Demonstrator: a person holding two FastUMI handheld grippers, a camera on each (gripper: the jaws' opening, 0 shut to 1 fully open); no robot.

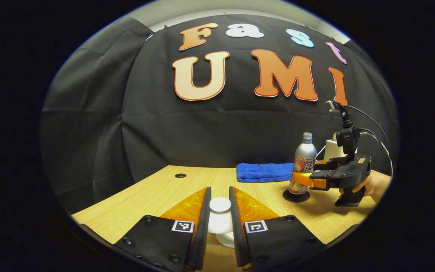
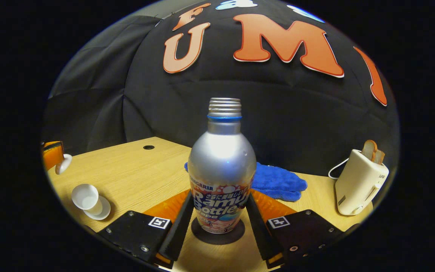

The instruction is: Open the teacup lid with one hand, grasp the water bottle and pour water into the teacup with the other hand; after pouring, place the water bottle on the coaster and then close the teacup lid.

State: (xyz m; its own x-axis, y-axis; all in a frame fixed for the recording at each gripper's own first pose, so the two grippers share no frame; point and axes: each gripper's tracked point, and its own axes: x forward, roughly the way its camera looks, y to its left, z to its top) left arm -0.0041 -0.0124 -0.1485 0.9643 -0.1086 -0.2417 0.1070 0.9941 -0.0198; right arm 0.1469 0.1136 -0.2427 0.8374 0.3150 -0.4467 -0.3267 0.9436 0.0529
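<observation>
- Left gripper (image 1: 219, 217) pinching the teacup lid (image 1: 219, 205), lifted clear of the table (image 1: 145, 196).
- Right gripper (image 2: 220, 221) clamped round the water bottle (image 2: 221, 177), standing upright on the coaster (image 2: 217, 233) between its fingers.
- Teacup (image 2: 85, 197) sitting open, off to that gripper's left.

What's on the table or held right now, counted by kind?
White ceramic teacup: 1
White saucer: 1
White teacup lid: 1
Silver metal bottle: 1
Dark round coaster: 1
Blue cloth towel: 1
Cream toaster, bread in its slots: 1
Total: 7
</observation>
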